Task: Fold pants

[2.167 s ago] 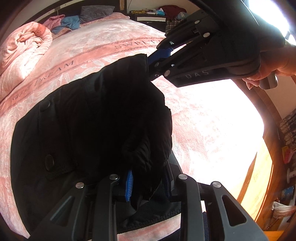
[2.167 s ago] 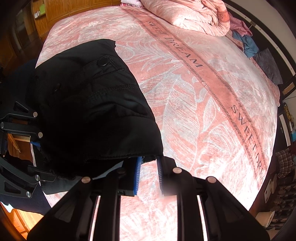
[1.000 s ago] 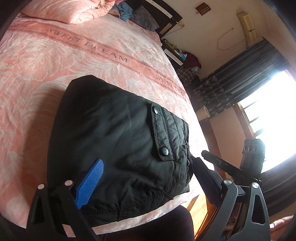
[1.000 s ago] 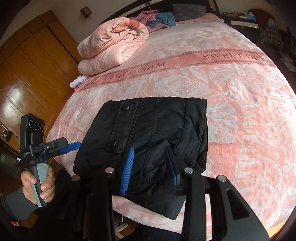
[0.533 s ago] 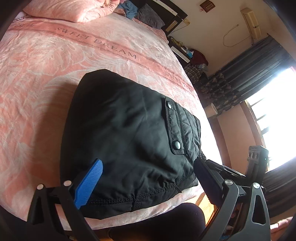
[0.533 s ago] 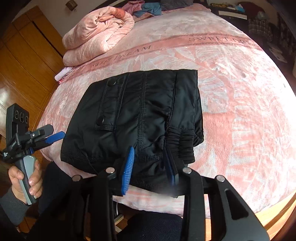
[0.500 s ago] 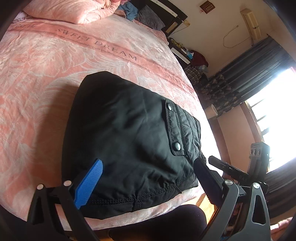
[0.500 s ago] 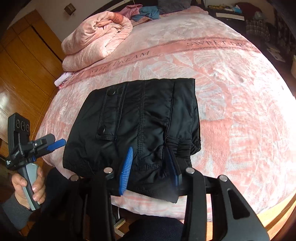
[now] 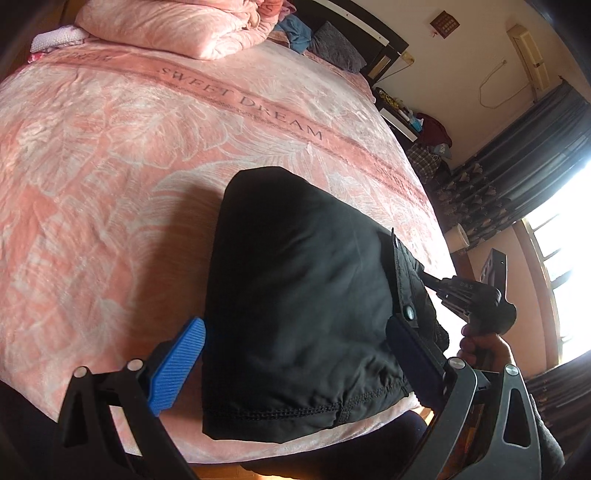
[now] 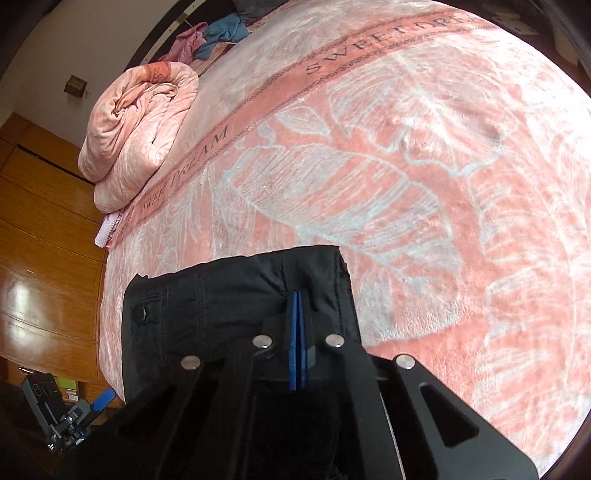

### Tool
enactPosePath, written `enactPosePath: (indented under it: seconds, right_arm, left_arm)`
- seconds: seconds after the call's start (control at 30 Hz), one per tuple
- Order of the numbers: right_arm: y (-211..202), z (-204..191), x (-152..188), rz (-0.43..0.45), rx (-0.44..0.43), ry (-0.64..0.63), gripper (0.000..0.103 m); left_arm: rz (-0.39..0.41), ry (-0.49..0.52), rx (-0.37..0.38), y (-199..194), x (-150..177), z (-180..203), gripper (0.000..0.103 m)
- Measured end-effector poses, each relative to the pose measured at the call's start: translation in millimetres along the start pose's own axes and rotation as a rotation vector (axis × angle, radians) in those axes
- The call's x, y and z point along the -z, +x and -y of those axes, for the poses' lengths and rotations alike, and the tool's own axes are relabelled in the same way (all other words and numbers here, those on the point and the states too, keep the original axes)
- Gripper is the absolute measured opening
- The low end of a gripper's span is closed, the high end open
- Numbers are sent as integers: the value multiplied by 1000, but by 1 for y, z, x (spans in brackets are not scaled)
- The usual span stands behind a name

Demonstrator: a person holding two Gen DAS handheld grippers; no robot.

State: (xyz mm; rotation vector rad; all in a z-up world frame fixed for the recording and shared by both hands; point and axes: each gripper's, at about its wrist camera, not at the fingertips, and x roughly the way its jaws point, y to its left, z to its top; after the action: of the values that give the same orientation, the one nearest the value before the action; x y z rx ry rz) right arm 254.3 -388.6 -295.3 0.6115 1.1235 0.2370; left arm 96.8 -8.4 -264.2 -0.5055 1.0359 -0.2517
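Black fabric: one pair of pants (image 9: 295, 295), folded into a thick packet, flat on the near edge of the bed (image 9: 110, 184).
Pink cover: one blanket across the bed, lettering band partly cut off at the frame edges.
Snaps: two counted on the pocket flap (image 9: 402, 280) in the left wrist view, only one showing in the right wrist view.
Claws: two.
Left claw (image 9: 295, 362): spread wide, straddling the near hem of the packet; blue pad (image 9: 177, 369) just beside the left fold, not pressing; other pad dark and in shadow against the right side.
Right claw (image 10: 297, 299): closing, pads all but together, tips sunk in the far right corner of the packet; probably a thin pinch of cloth between them, though black on black hard to read.
Hand (image 9: 484, 347): one in view, wrapped on the right claw's handle, partly hidden behind the left claw's frame.
Quilt (image 10: 136, 129): one, rolled, pink, at the far side of the bed.
Loose clothes: a small heap (image 10: 218, 33) by the headboard, too small to count.
Hidden: lower layers of the packet and its underside; far right edge lost behind the right claw's body.
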Motion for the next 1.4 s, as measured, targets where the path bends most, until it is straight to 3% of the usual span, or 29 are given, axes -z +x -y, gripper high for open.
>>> enactPosePath:
  seconds: [0.07, 0.1, 0.17, 0.3, 0.33, 0.4, 0.5, 0.53, 0.57, 0.63, 0.8, 0.87, 1.0, 1.4]
  right_arm:
    - [-25, -10, 11, 50, -20, -50, 35]
    - [-37, -19, 18, 72, -36, -88, 36]
    - [-50, -41, 41, 80, -69, -176, 36]
    - [-37, -64, 90, -5, -87, -298, 35]
    - [-27, -62, 97, -36, -53, -305, 34]
    - [-17, -48, 106, -45, -14, -287, 18]
    - [-34, -29, 106, -48, -53, -192, 15]
    - [-44, -26, 105, -45, -84, -165, 20]
    - [-55, -24, 103, -36, -104, -142, 54]
    - [-73, -16, 95, -20, -120, -89, 101]
    - [-60, 25, 68, -177, -244, 169, 101]
    - [-47, 30, 61, -224, -245, 185, 101]
    - [-19, 36, 54, -301, -275, 219, 101]
    - [14, 36, 54, -355, -351, 256, 101]
  left_arm:
    - [-10, -33, -4, -2, -7, -10, 99]
    - [-16, -46, -9, -3, -10, -15, 99]
    - [-26, -69, -13, -5, -14, -22, 99]
    - [-35, -111, 3, -12, -18, -34, 99]
    - [-32, -104, 1, -15, -19, -34, 99]
    - [-29, -101, 9, -20, -20, -38, 99]
    - [-40, -119, 42, -27, -24, -53, 99]
    - [-54, -111, 56, -27, -26, -58, 99]
    - [-75, -104, 80, -24, -29, -63, 99]
    - [-122, -110, 146, -14, -35, -73, 99]
    - [-230, -186, 278, 23, -53, -96, 99]
    - [-275, -207, 318, 40, -58, -100, 99]
    - [-341, -202, 317, 70, -65, -102, 99]
    - [-498, -204, 422, 136, -49, -83, 99]
